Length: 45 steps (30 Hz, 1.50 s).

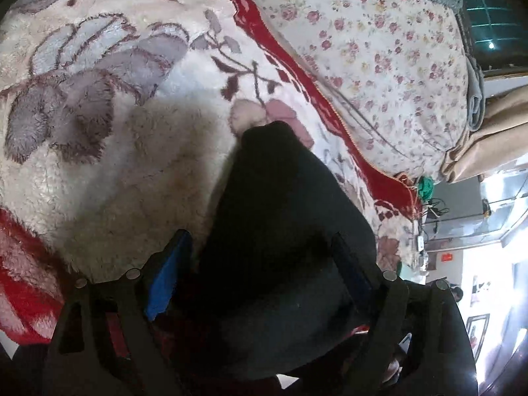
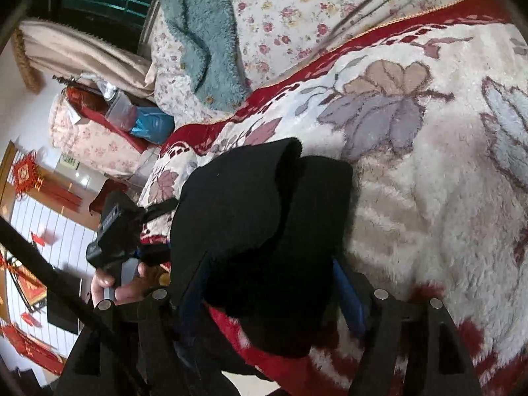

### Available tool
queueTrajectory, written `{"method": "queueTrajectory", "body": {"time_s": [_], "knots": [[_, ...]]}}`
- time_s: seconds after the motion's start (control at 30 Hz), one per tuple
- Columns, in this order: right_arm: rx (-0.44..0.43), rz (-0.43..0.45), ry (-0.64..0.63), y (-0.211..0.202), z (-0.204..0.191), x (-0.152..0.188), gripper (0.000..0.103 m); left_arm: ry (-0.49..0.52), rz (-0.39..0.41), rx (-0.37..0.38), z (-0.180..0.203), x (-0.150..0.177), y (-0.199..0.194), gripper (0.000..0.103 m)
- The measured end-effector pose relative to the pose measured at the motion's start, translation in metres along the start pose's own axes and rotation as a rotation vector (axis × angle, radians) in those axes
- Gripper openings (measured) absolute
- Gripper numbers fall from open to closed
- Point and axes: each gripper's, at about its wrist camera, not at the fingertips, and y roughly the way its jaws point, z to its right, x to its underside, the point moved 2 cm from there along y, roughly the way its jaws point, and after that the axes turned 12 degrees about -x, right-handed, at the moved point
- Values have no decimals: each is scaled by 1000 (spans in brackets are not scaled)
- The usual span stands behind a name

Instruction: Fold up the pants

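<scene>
The black pants lie as a thick folded bundle on a fluffy white blanket with purple leaves and a red border. My left gripper straddles the near end of the bundle. Its jaws stand wide, and the bright blue left pad shows free beside the cloth. In the right wrist view the same pants bulge up between the fingers of my right gripper, which is open. Its right blue pad is clear of the cloth. The left finger is partly covered by a hanging fold.
A rose-print quilt and a teal fleece garment lie beyond the blanket. The bed's edge falls away past the red border, with room clutter behind. A hand grips a black handle left of the pants.
</scene>
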Motion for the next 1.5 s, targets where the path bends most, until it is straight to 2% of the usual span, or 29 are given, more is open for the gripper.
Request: {"method": "queueTrajectory", "body": {"time_s": [0.07,0.1,0.13,0.17,0.2,0.3,0.4,0.53,0.63,0.7,0.73,0.77,0.8,0.83,0.93,0.97,1.0,1.07,1.1,1.17,1.23,1.27,1.33,1.37,1.43,1.47,1.5], "knots": [[27,-3,-29,7,-4,-2,64,20,6,-14,4,0,0,86],[56,-9,-56,9,-7,-1,59,46,13,-34,7,2,-1,76],[66,-22,-81,10,-9,1,50,98,28,-70,13,5,-2,60],[75,-24,-110,10,-12,3,48,145,48,-113,18,9,-4,48],[82,-21,-126,9,-13,3,41,182,75,-141,23,13,-6,37],[131,-14,-215,3,-24,6,32,286,171,-221,39,26,-12,29],[164,17,-294,-5,-43,3,30,311,217,-188,47,28,-18,27],[186,73,-315,-35,-54,-23,29,369,259,-114,78,24,-23,27],[206,57,-271,-53,-44,-47,29,373,218,-89,102,15,-9,27],[215,18,-192,-59,-21,-60,31,389,156,-136,109,14,21,28],[221,-8,-163,-57,-7,-62,34,409,112,-201,108,16,44,32],[257,-46,-137,-53,11,-61,38,412,109,-237,106,17,54,53],[296,-73,-97,-49,32,-57,56,397,177,-236,101,18,55,68],[270,-30,-55,-54,44,-52,62,385,204,-247,96,19,53,73],[262,20,-56,-65,30,-54,62,334,172,-231,90,13,47,73],[265,53,-98,-72,20,-55,62,332,204,-251,90,10,35,73],[304,104,-141,-81,10,-55,62,335,242,-257,92,10,25,73],[406,186,-220,-95,-9,-56,62,348,410,-265,103,12,-11,72],[450,237,-283,-101,-23,-56,62,366,460,-241,111,13,-24,72],[468,300,-431,-101,-57,-54,62,409,521,-174,129,16,-41,72],[439,280,-544,-86,-81,-55,62,443,522,-98,146,18,-40,72],[424,246,-586,-74,-88,-57,62,445,500,-89,153,14,-32,72],[440,175,-604,-46,-87,-64,60,428,432,-157,154,5,0,72],[467,133,-586,-31,-78,-68,60,404,369,-194,148,-1,22,72],[534,-41,-480,3,-31,-72,54,369,217,-259,130,-8,66,71],[560,-103,-470,11,-8,-66,54,387,215,-293,127,-7,80,79],[519,-49,-524,5,-6,-60,54,423,255,-335,133,-3,82,79]]}}
